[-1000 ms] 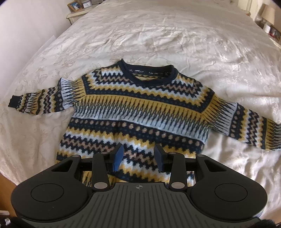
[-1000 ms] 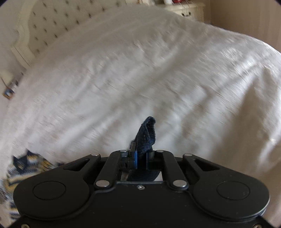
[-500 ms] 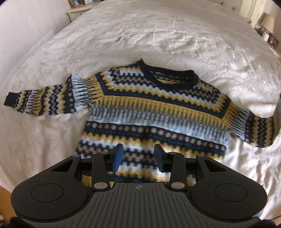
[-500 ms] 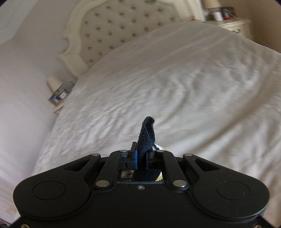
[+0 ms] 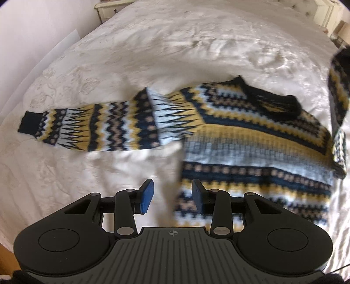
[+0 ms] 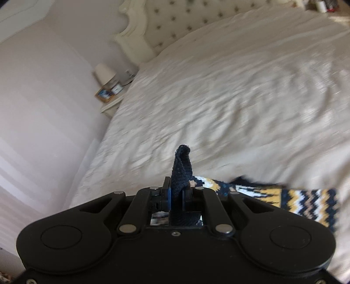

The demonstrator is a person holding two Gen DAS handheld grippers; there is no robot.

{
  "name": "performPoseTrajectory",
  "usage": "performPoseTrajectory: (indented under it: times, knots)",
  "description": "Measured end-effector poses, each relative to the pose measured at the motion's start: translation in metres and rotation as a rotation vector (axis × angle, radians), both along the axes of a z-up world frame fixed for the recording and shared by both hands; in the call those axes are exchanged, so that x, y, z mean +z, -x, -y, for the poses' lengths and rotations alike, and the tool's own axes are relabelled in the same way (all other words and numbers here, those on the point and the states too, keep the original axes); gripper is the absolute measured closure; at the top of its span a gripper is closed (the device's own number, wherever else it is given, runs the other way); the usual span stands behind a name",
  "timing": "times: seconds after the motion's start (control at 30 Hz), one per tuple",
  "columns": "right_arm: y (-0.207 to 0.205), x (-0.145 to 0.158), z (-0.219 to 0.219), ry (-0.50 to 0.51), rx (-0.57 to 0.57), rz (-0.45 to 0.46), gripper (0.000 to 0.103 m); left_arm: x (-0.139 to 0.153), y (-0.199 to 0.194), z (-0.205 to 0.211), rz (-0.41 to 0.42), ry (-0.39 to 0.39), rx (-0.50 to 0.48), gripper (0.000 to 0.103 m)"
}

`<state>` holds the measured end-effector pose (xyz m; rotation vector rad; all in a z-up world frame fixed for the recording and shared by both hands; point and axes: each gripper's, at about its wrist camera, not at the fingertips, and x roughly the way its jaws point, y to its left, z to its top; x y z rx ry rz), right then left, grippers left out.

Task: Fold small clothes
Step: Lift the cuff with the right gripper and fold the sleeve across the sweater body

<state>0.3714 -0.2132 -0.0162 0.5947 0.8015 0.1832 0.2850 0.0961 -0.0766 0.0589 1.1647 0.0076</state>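
Note:
A small knitted sweater [image 5: 251, 144] with navy, yellow and pale blue zigzag bands lies face up on the white bedspread [image 5: 153, 54]. Its left sleeve [image 5: 91, 129] lies stretched out flat to the left. My left gripper [image 5: 172, 195] is open and empty, hovering over the sweater's lower left hem. My right gripper [image 6: 177, 192] is shut on the navy cuff [image 6: 181, 168] of the right sleeve. That sleeve [image 5: 338, 87] hangs lifted at the right edge of the left wrist view, and its patterned part [image 6: 284, 198] trails below the right gripper.
A tufted cream headboard [image 6: 166, 24] stands at the far end of the bed. A bedside table with a lamp and picture frame [image 6: 107, 87] sits against the pale wall on the left. Another bedside table [image 5: 109, 6] shows at the top of the left wrist view.
My right gripper has lifted the right sleeve by its cuff and carried it up over the sweater's right side. My left gripper has shifted left along the hem, still open.

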Motion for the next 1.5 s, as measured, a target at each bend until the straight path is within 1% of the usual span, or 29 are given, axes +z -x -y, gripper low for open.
performPoseTrajectory:
  times: [0.17,0.37,0.47,0.53,0.57,0.6,0.63,0.77,0.83,0.87,0.9,0.93,0.97,1.07,1.2,1.33,1.5]
  knots:
    - [-0.024,-0.029,-0.075,-0.018,0.068,-0.033,0.088,-0.004,-0.01,-0.036,0.004,-0.021,-0.005,0.065]
    - [-0.042,-0.073,-0.14,0.019,0.135,-0.105,0.088,-0.009,-0.018,-0.073,-0.006,-0.033,0.033,0.065]
    - [-0.045,-0.089,-0.164,0.027,0.153,-0.14,0.088,-0.012,-0.019,-0.085,-0.011,-0.033,0.049,0.065]
    - [-0.045,-0.098,-0.177,0.016,0.157,-0.154,0.087,-0.013,-0.018,-0.09,-0.017,-0.032,0.053,0.065]
    - [-0.046,-0.102,-0.183,0.011,0.159,-0.158,0.084,-0.014,-0.017,-0.091,-0.022,-0.032,0.053,0.065]
    - [-0.045,-0.106,-0.188,0.008,0.161,-0.159,0.079,-0.015,-0.017,-0.092,-0.026,-0.031,0.052,0.065]
    - [-0.045,-0.109,-0.192,0.004,0.164,-0.16,0.077,-0.016,-0.018,-0.093,-0.029,-0.031,0.05,0.065]
    - [-0.042,-0.12,-0.204,-0.042,0.186,-0.163,0.075,-0.019,-0.018,-0.095,-0.036,-0.026,0.047,0.065]
    - [-0.037,-0.119,-0.203,-0.063,0.2,-0.149,0.075,-0.021,-0.02,-0.095,-0.038,-0.021,0.049,0.065]
    - [-0.034,-0.118,-0.202,-0.074,0.202,-0.14,0.072,-0.021,-0.02,-0.094,-0.038,-0.018,0.047,0.065]
    - [-0.032,-0.116,-0.199,-0.08,0.198,-0.134,0.061,-0.022,-0.021,-0.093,-0.038,-0.015,0.044,0.065]
    - [-0.029,-0.114,-0.195,-0.087,0.191,-0.128,0.057,-0.022,-0.022,-0.091,-0.038,-0.014,0.039,0.065]
    - [-0.026,-0.111,-0.19,-0.091,0.181,-0.121,0.056,-0.023,-0.024,-0.089,-0.036,-0.013,0.033,0.065]
    - [-0.015,-0.102,-0.172,-0.077,0.148,-0.105,0.056,-0.024,-0.032,-0.079,-0.028,-0.009,0.013,0.065]
    - [0.007,-0.098,-0.137,-0.019,0.075,-0.113,0.056,-0.022,-0.049,-0.052,0.008,0.003,-0.036,0.065]
    - [0.032,-0.105,-0.094,0.024,-0.014,-0.161,0.056,-0.021,-0.068,-0.011,0.063,0.015,-0.108,0.065]
    - [0.06,-0.12,-0.033,0.063,-0.124,-0.224,0.056,-0.034,-0.094,0.049,0.099,0.013,-0.201,0.065]
